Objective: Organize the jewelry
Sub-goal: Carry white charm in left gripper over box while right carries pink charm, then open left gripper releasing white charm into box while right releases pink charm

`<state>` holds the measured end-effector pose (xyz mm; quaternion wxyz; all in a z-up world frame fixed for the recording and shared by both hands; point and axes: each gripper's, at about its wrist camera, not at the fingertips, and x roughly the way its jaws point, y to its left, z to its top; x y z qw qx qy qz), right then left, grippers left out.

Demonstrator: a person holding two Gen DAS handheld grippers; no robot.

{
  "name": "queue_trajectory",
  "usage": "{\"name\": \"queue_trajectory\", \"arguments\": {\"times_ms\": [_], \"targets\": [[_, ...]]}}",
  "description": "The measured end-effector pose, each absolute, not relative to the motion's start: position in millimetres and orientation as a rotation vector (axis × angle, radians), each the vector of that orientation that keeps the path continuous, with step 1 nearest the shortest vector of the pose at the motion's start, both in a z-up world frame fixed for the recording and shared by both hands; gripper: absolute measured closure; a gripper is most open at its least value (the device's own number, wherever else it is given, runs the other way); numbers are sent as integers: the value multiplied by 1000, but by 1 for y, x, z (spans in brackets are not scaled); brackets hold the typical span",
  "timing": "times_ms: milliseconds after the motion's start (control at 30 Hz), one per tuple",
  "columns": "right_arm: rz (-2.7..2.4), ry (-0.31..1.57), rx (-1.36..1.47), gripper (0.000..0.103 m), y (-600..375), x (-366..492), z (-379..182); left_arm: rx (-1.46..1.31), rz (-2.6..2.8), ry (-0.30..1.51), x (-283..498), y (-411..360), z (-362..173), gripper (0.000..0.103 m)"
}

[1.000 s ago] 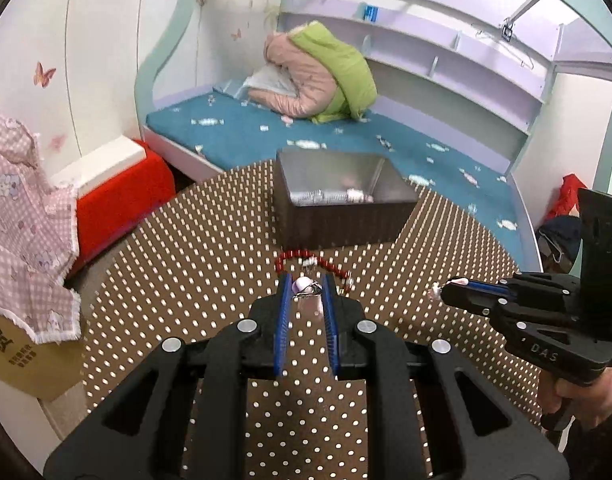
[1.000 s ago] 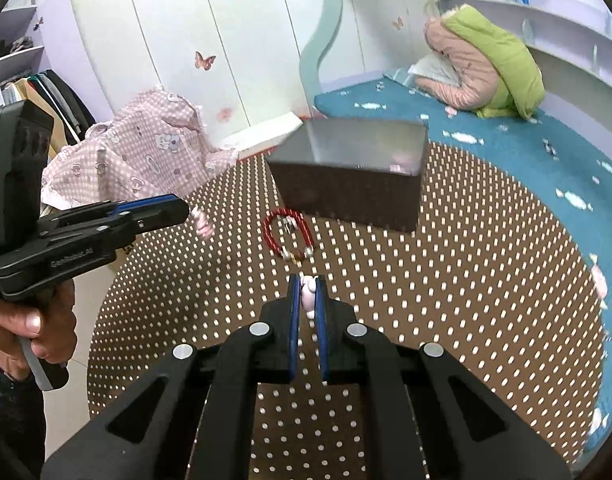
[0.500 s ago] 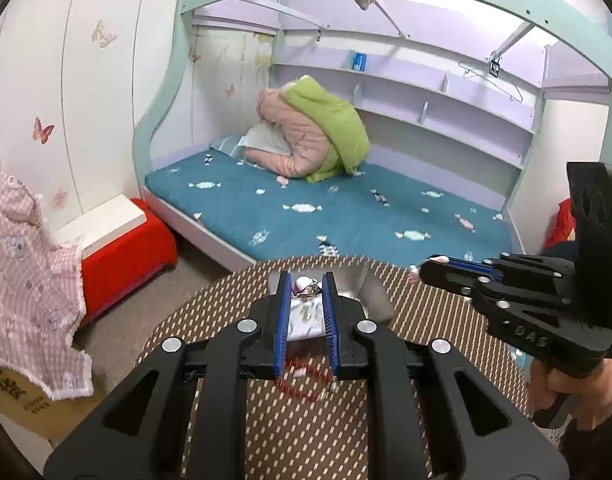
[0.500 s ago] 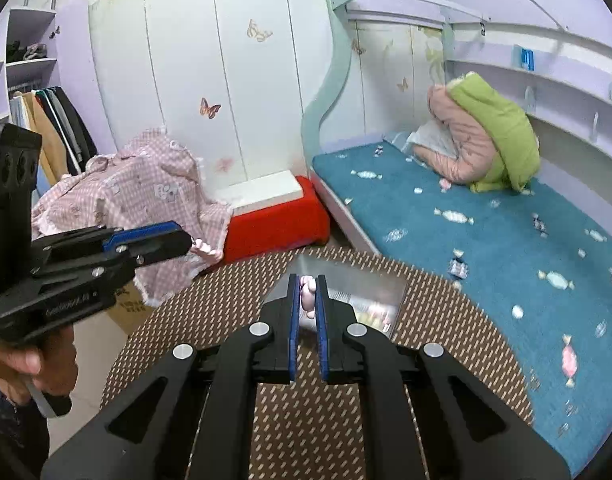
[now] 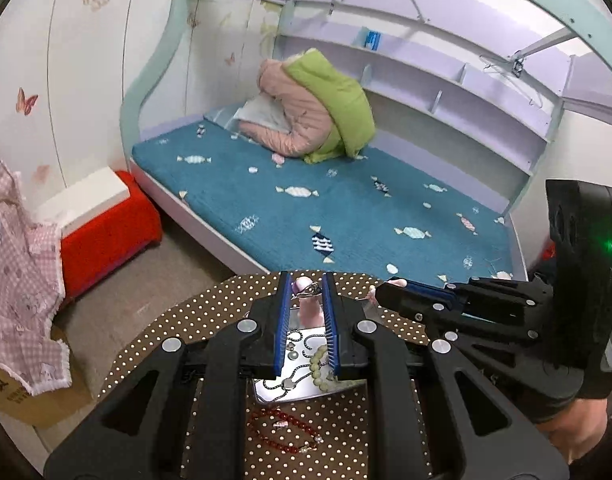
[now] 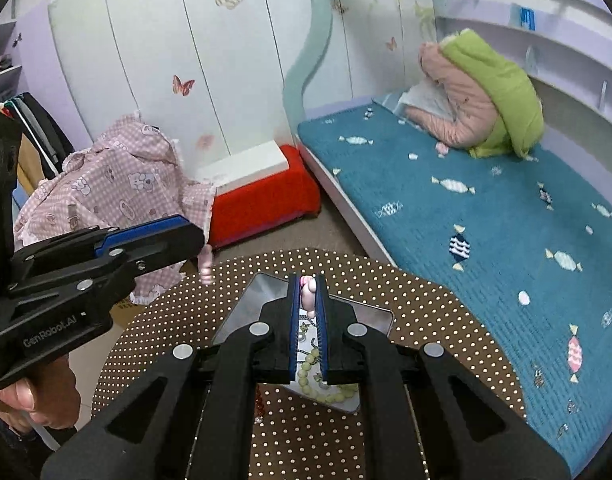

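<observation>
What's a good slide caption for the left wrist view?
Left gripper holding a pearl ring above the jewelry tray.

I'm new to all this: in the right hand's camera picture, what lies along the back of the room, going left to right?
Pink checked cloth → red box with a white top → blue bed mat → pink and green jackets.

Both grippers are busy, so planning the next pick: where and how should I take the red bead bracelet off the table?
Take the red bead bracelet from above, jaws straddling one strand of beads. It lies flat on the dotted table as a flattened loop, just in front of the metal tray, so a sideways approach finds nothing to pinch. Choose the strand farther from the tray, for finger clearance.
</observation>
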<state>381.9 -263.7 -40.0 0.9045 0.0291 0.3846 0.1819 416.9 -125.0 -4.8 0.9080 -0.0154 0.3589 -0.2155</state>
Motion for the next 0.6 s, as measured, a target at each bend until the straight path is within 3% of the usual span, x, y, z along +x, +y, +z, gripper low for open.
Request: {"name": "queue_trajectory", "arguments": {"times_ms": [233, 300, 367, 400, 433, 533, 600], "targets": [[362, 829, 65, 93, -263, 393, -51, -21, -419, 788, 432, -130, -22, 86], [348, 829, 71, 86, -265, 394, -53, -8, -407, 781, 430, -129, -22, 63], [337, 819, 81, 65, -267, 393, -53, -11, -386, 762, 427, -125, -19, 41], [339, 816, 87, 60, -267, 392, -53, -12, -381, 755, 425, -122, -18, 31], [338, 813, 90, 53, -268, 391, -53, -14, -373, 744, 422, -119, -17, 27], [316, 774, 88, 18, -269, 384, -49, -15, -336, 716, 415, -112, -11, 12], [305, 758, 92, 8, -270, 380, -46, -14, -314, 695, 408, -108, -6, 10]]}}
